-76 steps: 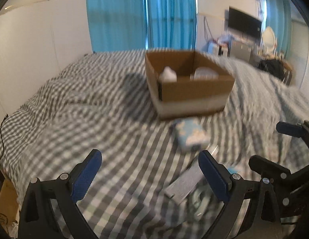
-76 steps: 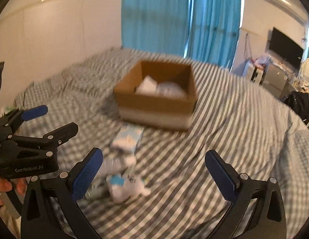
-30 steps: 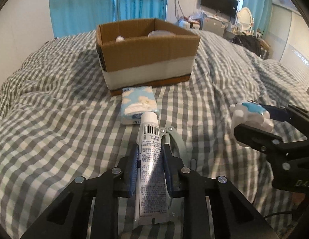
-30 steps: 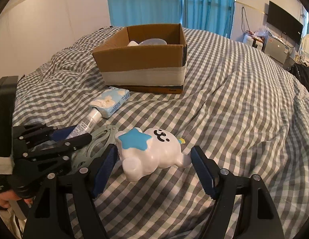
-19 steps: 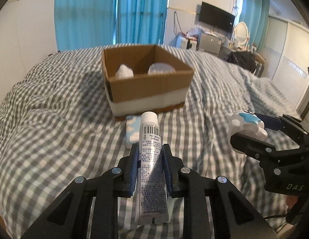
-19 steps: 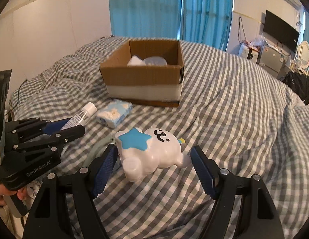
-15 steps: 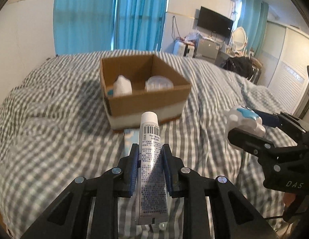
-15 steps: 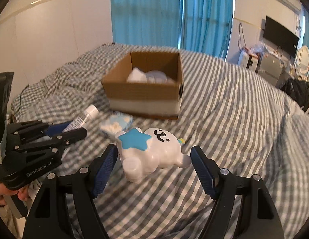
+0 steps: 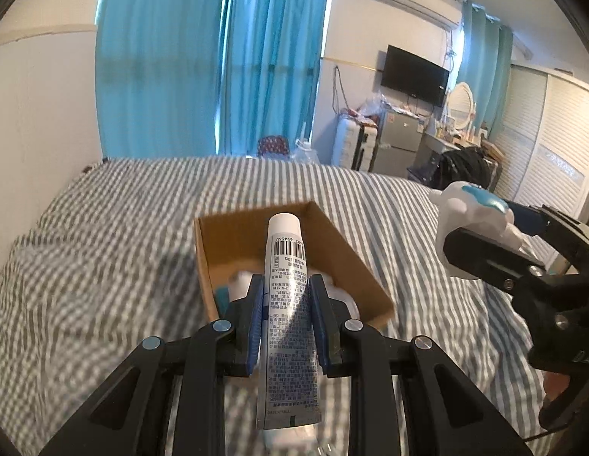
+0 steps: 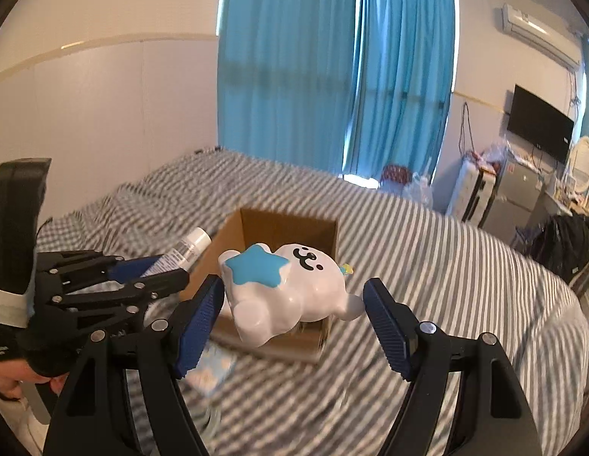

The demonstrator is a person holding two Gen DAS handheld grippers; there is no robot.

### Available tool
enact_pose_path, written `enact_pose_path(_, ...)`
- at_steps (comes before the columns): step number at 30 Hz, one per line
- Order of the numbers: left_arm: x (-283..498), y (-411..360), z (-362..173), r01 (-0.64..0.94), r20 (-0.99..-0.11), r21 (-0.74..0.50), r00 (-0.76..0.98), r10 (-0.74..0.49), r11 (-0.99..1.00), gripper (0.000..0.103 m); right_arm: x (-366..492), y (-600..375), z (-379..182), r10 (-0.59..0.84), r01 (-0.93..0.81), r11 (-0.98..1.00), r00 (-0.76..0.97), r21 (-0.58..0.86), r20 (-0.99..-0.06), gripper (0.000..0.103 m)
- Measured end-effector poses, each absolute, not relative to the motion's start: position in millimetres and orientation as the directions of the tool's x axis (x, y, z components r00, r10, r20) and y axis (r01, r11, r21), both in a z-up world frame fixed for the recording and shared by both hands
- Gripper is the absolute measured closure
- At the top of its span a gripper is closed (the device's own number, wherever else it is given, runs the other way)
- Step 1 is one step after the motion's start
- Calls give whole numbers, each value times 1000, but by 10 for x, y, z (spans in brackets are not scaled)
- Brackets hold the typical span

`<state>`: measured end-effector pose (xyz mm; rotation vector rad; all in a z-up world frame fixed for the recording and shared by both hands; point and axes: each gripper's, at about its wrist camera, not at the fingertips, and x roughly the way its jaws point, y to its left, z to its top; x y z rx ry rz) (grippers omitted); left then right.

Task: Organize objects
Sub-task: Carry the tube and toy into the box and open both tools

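My left gripper (image 9: 287, 311) is shut on a white tube with a barcode (image 9: 287, 304), held cap-forward above the open cardboard box (image 9: 355, 266) on the checked bed. My right gripper (image 10: 294, 311) is shut on a white bear toy with a blue star (image 10: 287, 288), held in the air in front of the same box (image 10: 294, 224). The toy (image 9: 469, 205) and right gripper also show at the right of the left wrist view. The left gripper (image 10: 142, 273) with the tube (image 10: 184, 250) shows at the left of the right wrist view. White items lie inside the box.
A pale blue tissue pack (image 10: 211, 374) lies on the bed (image 9: 104, 247) in front of the box. Blue curtains (image 9: 218, 57) hang behind. A TV (image 9: 414, 70), fridge, suitcase and dresser stand at the far right.
Both grippers rose and moved forward towards the box with their loads. The box now sits directly under and behind the tube and the toy. The grips have not changed.
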<state>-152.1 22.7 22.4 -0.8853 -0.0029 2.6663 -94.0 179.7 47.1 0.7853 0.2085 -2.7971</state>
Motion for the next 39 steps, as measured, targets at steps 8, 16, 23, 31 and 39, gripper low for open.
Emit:
enact_pose_path(8,-2283,283,181,-286,-591,-52,-764,261,-957,80,-1757,1675,650,-212,280,-958,-841,-64,-498,28)
enact_pose_path(16,-2795,328,-303,-288,-665,-32,-709,236,-957,80,-2557,1643,299,-201,256,-966,-802,-20,-562,28)
enact_pose_path(23,-2957,323,-613,-280,-712,-41,-666,225,-959,80,-2957,1596,-171,-190,265,-964,-749,-24,-635,28)
enact_pose_path(31,-2958,259,-650,-273,-725,-58,-650,229,-960,78,-3082,1556,-375,-174,255,-967,-734,-28,-657,26)
enact_pose_path(39,-2699,237,-323,-243,-686,-62,-694,218,-968,25,-2829,1690,-27,-161,212,-977,-784,-15,-599,12)
